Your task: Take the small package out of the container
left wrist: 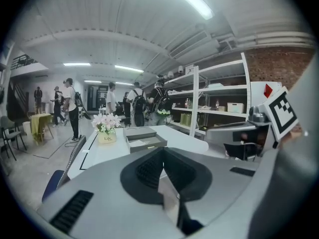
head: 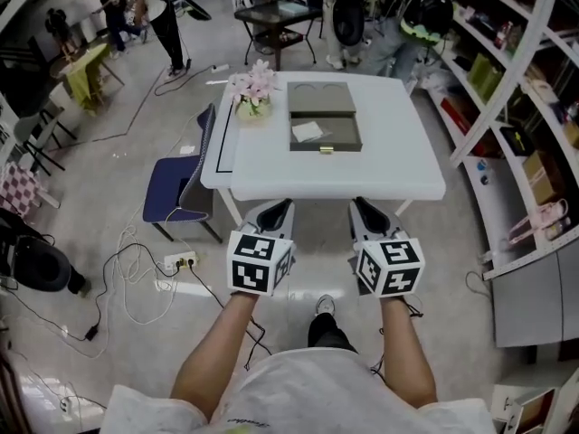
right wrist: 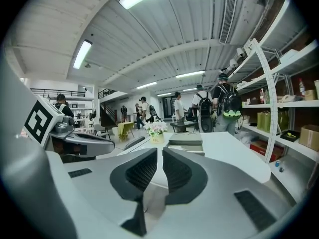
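An open grey box (head: 326, 135) lies on the white table (head: 398, 165), with its lid (head: 320, 98) just behind it. A small white package (head: 307, 132) rests inside the box at its left. Both grippers hover short of the table's near edge, well away from the box. The jaws of my left gripper (head: 282, 205) are closed together and empty. My right gripper (head: 362, 205) shows a narrow gap between its pads (right wrist: 141, 171) with nothing in it. The box also appears in the left gripper view (left wrist: 145, 143) and the right gripper view (right wrist: 186, 145).
A pot of pink flowers (head: 252, 89) stands at the table's far left corner. A blue chair (head: 180, 188) sits left of the table, with cables (head: 145, 283) on the floor. Shelving (head: 520, 107) runs along the right. People stand beyond the table.
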A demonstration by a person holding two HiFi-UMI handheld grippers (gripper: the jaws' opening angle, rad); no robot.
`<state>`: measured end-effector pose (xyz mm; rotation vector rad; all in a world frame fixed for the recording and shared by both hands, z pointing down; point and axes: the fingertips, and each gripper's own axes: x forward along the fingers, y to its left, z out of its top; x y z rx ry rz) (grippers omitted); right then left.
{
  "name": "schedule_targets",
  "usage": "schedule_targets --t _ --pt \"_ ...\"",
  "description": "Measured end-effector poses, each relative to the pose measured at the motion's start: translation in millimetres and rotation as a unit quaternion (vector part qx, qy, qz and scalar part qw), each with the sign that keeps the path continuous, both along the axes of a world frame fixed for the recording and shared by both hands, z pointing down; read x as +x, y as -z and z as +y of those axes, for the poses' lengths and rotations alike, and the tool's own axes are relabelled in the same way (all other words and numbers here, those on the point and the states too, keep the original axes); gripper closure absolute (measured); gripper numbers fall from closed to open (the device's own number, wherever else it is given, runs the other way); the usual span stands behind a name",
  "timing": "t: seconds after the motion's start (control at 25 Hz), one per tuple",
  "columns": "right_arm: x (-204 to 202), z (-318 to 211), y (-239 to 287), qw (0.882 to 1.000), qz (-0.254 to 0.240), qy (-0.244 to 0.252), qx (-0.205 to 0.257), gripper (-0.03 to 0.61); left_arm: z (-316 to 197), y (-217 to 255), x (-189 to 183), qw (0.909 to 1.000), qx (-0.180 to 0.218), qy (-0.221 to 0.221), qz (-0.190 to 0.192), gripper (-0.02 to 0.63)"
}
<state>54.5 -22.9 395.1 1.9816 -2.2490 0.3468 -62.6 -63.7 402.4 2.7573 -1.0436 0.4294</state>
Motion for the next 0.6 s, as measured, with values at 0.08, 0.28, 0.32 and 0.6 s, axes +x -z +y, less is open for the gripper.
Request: schedule_targets --t 0.08,0.28,0.32,0.6 --pt "12.6 -15.2 -0.3 1.0 -0.002 0.006 -0.003 0.532 -11.6 -0.3 12.8 1.0 -0.002 0.003 -0.002 0.609" --pt "38.4 -51.8 -1.2 1.0 -0.003 0.026 -0.006 0.515 -44.4 -4.0 33.4 0.9996 -0.009 0.026 -0.007 0.609" --pt "42.5 -58.5 -1.0 1.0 -0.003 0.03 -0.007 0.512 -51.1 -4.2 36.4 0.9994 -0.01 0.031 -0.007 0.609" --pt "75.8 -96.8 -3.2 0.999 -0.01 0.051 -0.012 0.489 -85.2 -7.2 62.0 0.9982 -0.017 0.055 -0.019 0.609"
